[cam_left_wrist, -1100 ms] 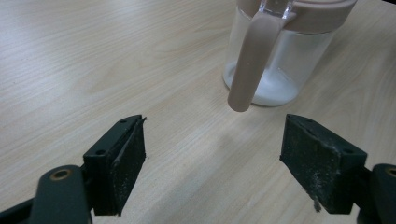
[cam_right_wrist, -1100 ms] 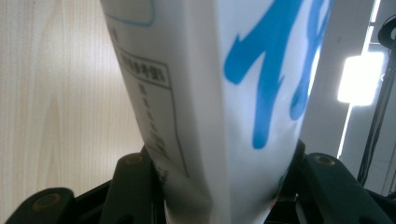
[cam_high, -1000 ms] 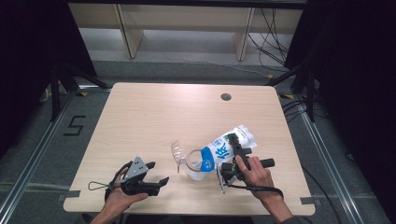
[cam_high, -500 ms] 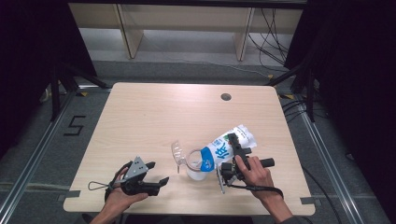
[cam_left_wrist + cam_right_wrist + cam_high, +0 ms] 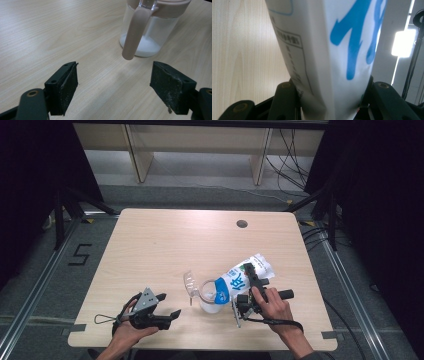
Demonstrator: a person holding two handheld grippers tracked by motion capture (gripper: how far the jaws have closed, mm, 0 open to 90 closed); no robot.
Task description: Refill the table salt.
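Observation:
A white bag with blue print (image 5: pixel 243 274) (image 5: pixel 329 50) is tilted with its lower end over a clear jar (image 5: pixel 210 299) (image 5: pixel 150 32) near the table's front middle. My right gripper (image 5: pixel 248 284) (image 5: pixel 329 100) is shut on the bag, with a jaw pressed to each side. The jar has a pinkish rim and a hinged lid (image 5: pixel 189 282) flipped open to its left. White powder (image 5: pixel 146 48) lies in the jar's bottom. My left gripper (image 5: pixel 170 306) (image 5: pixel 113 87) rests open on the table to the jar's left, pointing at it, with nothing between its jaws.
The light wooden table (image 5: pixel 165 245) has a round cable hole (image 5: pixel 242 223) at its back right. Pale shelving (image 5: pixel 200 145) stands behind the table, and black frame legs (image 5: pixel 65 205) flank it. A bright lamp (image 5: pixel 402 42) shines past the bag.

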